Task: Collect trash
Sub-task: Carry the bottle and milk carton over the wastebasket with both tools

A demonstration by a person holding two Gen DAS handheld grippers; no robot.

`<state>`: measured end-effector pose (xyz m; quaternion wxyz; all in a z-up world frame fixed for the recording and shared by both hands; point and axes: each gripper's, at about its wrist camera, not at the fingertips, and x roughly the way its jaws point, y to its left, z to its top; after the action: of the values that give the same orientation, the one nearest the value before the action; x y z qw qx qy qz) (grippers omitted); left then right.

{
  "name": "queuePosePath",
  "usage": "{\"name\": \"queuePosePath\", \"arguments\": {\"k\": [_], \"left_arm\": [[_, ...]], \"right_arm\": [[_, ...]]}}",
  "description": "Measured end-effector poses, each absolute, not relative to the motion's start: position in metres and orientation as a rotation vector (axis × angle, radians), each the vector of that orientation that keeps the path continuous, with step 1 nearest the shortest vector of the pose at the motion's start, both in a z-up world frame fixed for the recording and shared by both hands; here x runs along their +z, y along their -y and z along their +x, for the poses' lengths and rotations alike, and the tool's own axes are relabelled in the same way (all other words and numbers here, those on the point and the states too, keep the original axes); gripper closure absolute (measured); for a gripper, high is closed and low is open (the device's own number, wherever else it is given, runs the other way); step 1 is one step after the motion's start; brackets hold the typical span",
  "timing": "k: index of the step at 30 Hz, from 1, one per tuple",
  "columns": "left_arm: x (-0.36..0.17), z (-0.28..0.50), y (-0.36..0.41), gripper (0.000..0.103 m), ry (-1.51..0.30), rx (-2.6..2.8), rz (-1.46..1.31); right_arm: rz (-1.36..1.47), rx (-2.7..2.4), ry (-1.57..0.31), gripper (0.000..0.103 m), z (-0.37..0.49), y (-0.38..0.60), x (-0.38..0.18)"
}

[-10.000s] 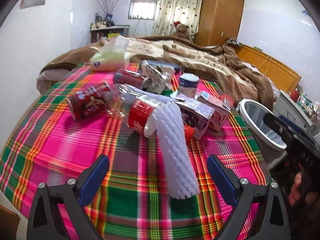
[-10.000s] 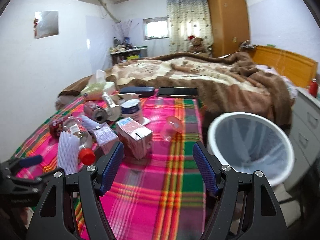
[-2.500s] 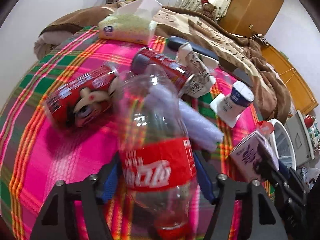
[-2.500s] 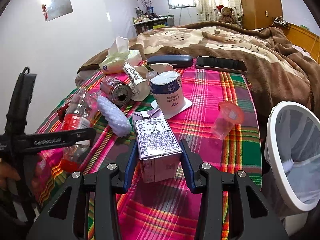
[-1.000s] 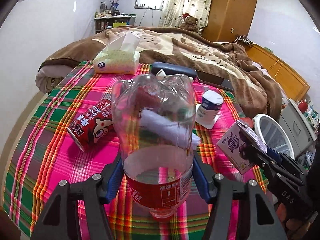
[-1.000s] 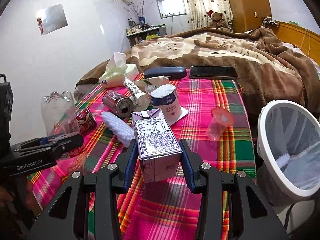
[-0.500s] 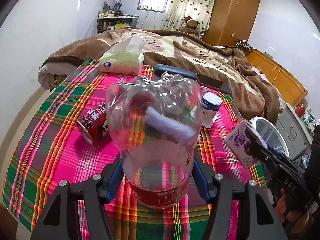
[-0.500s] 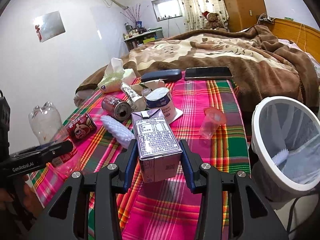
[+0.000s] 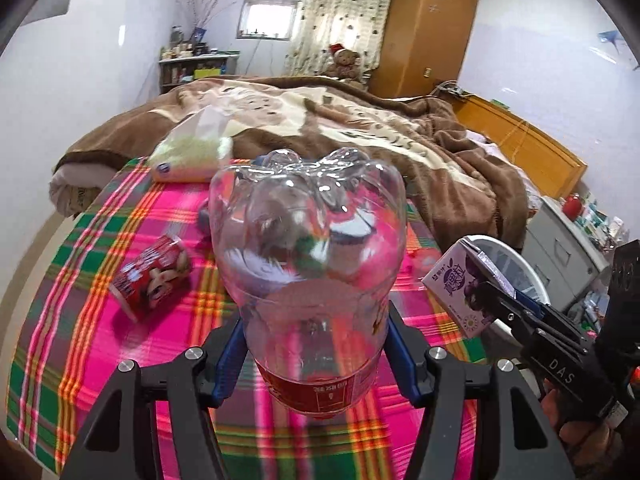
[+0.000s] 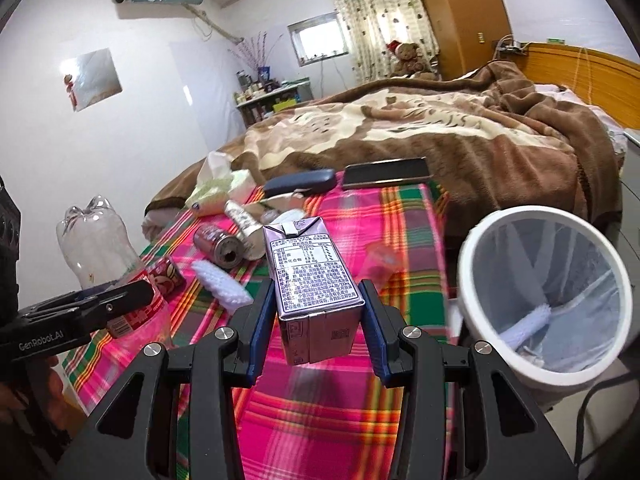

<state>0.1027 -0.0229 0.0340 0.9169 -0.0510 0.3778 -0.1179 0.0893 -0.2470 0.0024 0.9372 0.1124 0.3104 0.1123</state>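
The left tongs (image 9: 316, 350) are gripping a clear bottle (image 9: 312, 280) low on its body near the red label, base pointing up and away, clear of the plaid cloth (image 9: 80, 340) on the bed. The right tongs (image 10: 318, 322) are clamping a purple carton (image 10: 310, 280) across its two side faces, near its lower half, also off the cloth. In the right view the bin (image 10: 544, 292) is standing at 3 o'clock of the carton, close by, with a white foam sleeve already lying in it. The bottle is looking empty, so probably light but thin-walled and slick; squeezing its ribbed waist seems safer than the smooth dome, which could dent and pop free. The carton is likely stiff at the edges and soft on the flat panels, so holding it across the faces near a fold should suit. At 10 o'clock of the carton are lying a foam net (image 10: 222, 284), a can (image 10: 219, 246) and a red can (image 10: 166, 276), awaiting collection.
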Motion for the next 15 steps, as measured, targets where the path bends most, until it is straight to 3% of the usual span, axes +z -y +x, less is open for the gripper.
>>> {"name": "queuePosePath", "arguments": {"k": [15], "left_arm": [[0.054,0.123,0.125,0.041,-0.741,-0.445,-0.031]], "right_arm": [[0.241,0.048,-0.591,0.060,0.079,0.316,0.013]]}}
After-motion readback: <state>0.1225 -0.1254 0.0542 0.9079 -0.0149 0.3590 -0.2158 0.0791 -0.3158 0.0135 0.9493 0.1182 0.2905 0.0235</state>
